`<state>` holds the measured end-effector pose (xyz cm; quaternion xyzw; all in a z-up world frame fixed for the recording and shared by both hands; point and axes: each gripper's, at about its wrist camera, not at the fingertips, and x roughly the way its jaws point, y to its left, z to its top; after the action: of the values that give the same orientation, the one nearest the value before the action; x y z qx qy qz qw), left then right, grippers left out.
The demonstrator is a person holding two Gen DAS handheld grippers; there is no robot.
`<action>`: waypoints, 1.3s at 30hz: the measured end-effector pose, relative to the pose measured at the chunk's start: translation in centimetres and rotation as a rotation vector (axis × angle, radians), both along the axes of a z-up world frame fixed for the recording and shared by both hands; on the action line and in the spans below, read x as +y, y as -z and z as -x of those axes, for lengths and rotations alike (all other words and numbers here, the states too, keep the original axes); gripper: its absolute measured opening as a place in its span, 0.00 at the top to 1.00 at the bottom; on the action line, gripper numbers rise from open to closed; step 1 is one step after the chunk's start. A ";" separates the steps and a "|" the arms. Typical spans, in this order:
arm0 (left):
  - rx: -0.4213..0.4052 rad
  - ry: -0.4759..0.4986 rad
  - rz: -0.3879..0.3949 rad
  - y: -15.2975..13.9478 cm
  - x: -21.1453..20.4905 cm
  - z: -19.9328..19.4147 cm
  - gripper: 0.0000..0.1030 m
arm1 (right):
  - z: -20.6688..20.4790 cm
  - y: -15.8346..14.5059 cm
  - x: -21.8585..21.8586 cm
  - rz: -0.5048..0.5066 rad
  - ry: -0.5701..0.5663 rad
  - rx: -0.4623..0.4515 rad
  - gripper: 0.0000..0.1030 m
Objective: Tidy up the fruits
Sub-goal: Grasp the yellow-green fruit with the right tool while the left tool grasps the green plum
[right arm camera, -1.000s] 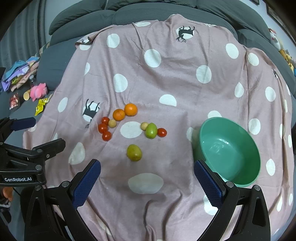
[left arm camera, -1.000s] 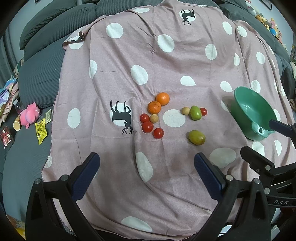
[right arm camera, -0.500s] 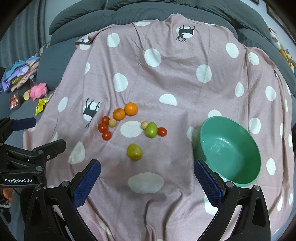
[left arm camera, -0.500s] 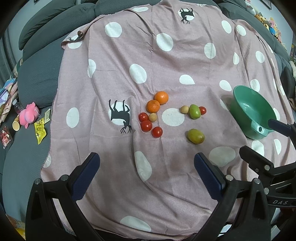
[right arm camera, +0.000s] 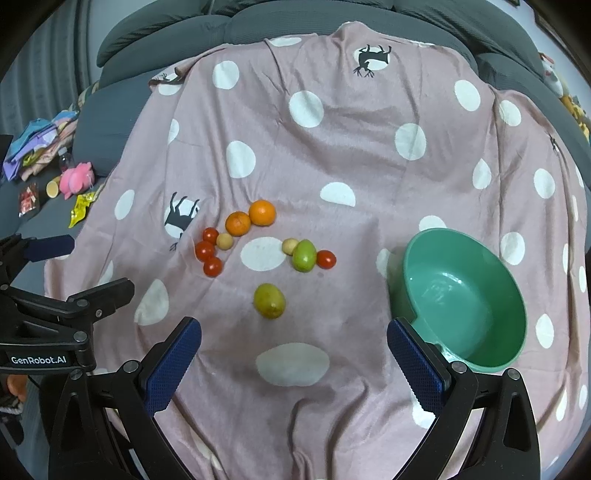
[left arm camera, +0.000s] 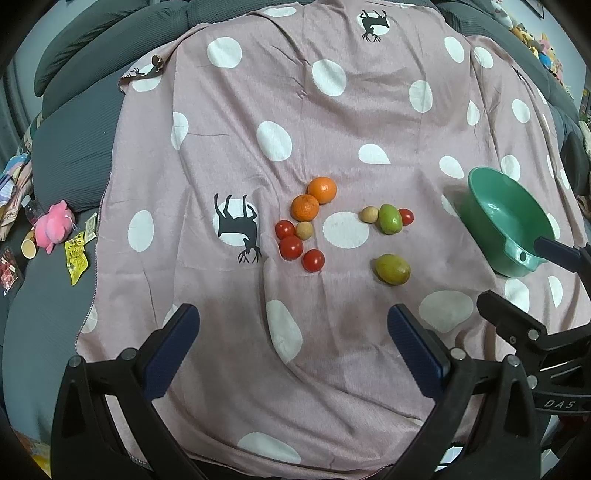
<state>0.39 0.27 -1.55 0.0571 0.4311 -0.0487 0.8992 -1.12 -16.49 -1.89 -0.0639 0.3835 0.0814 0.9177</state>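
Fruits lie on a pink polka-dot blanket (left arm camera: 332,122). Two oranges (left arm camera: 314,199) sit beside three red tomatoes (left arm camera: 295,247) and a small tan fruit (left arm camera: 304,230). To the right lie a green mango (left arm camera: 390,219), a tan fruit (left arm camera: 369,214) and a tomato (left arm camera: 406,216). A yellow-green mango (left arm camera: 392,269) (right arm camera: 269,300) lies nearer. An empty green bowl (right arm camera: 480,258) (left arm camera: 491,206) stands at the right. My left gripper (left arm camera: 291,347) is open and empty, short of the fruits. My right gripper (right arm camera: 293,354) is open and empty, just short of the mango.
The blanket covers a grey sofa (right arm camera: 258,26). A pink plush toy (left arm camera: 51,225), a yellow packet (left arm camera: 75,254) and a cup (left arm camera: 28,248) lie off the blanket's left edge. Folded clothes (right arm camera: 33,144) lie further left.
Both views have shifted only slightly; the fruits and bowl sit a touch higher in the left wrist view. Both grippers stay open.
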 end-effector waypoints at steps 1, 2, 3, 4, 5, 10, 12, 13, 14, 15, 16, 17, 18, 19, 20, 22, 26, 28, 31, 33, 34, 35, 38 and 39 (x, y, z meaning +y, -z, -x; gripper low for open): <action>0.000 0.000 -0.001 -0.1 0.0 0.0 0.01 | 0.0 0.0 0.0 0.000 0.001 0.000 0.01; 0.002 0.001 0.000 0.0 0.0 0.0 0.01 | 0.0 0.0 0.0 -0.001 0.001 0.000 0.01; 0.003 0.001 0.001 0.0 0.0 0.0 0.01 | 0.0 0.0 0.0 -0.001 0.002 0.002 0.01; 0.005 0.002 0.002 0.1 0.0 -0.1 0.01 | 0.0 0.0 0.0 -0.002 0.003 0.003 0.01; 0.007 0.003 0.004 0.2 0.1 -0.2 0.01 | 0.0 0.0 0.0 -0.001 0.003 0.003 0.01; 0.032 0.015 0.058 1.4 1.1 -0.6 0.01 | -0.5 0.9 -0.3 -0.010 0.009 0.019 0.01; 0.057 0.014 0.089 2.4 1.8 -0.8 0.01 | -0.7 1.7 -0.6 -0.017 0.010 0.039 0.01; 0.073 0.016 0.108 3.0 2.0 -0.8 0.01 | -0.8 2.2 -0.7 -0.020 0.009 0.050 0.01; 0.096 0.018 0.135 3.8 2.3 -1.0 0.01 | -1.0 2.9 -0.7 -0.022 0.008 0.067 0.01; 0.110 0.015 0.149 4.2 2.6 -1.1 0.01 | -1.1 3.3 -0.8 -0.023 0.007 0.077 0.01; 0.119 0.013 0.159 4.6 2.7 -1.2 0.01 | -1.4 3.9 -0.8 -0.025 0.005 0.091 0.01; 0.133 0.014 0.181 5.1 3.0 -1.4 0.01 | -1.5 4.4 -0.8 -0.029 0.001 0.102 0.02; 0.145 0.014 0.209 5.5 3.2 -1.6 0.01 | -1.7 4.8 -0.8 -0.033 -0.004 0.110 0.02; 0.152 0.013 0.226 5.7 3.3 -1.7 0.01 | -1.8 5.1 -0.8 -0.038 -0.010 0.117 0.03; 0.158 0.015 0.248 6.0 3.4 -1.9 0.02 | -2.0 5.4 -0.7 -0.045 -0.018 0.126 0.04; 0.157 0.028 0.276 6.2 3.2 -2.2 0.02 | -2.5 5.9 -0.6 -0.057 -0.030 0.140 0.06; 0.146 0.066 0.312 6.2 2.5 -2.9 0.03 | -3.5 7.0 -0.9 -0.104 -0.045 0.163 0.14; 0.148 0.075 0.320 6.4 2.3 -3.5 0.03 | -4.5 7.6 -1.1 -0.136 -0.050 0.176 0.20; 0.149 0.086 0.320 6.7 1.8 -4.5 0.05 | -6.4 8.7 -0.9 -0.148 -0.058 0.200 0.29; 0.154 0.090 0.314 7.0 1.4 -5.2 0.06 | -7.5 9.5 -0.6 -0.137 -0.075 0.208 0.33; 0.158 0.093 0.313 7.1 1.3 -5.5 0.06 | -8.0 9.8 -0.5 -0.133 -0.081 0.216 0.37; 0.161 0.097 0.308 7.2 1.1 -5.9 0.07 | -8.5 10.1 -0.4 -0.131 -0.088 0.225 0.41; 0.168 0.111 0.290 7.6 0.6 -6.9 0.08 | -9.8 10.8 -0.2 -0.138 -0.108 0.240 0.43; 0.171 0.115 0.290 7.7 0.5 -7.2 0.08 | -10.0 11.0 -0.1 -0.138 -0.115 0.243 0.44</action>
<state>7.63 0.74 -9.24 -0.0530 0.4906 -0.1665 0.8537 8.91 -16.59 -12.88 -0.0120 0.4811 0.1671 0.8605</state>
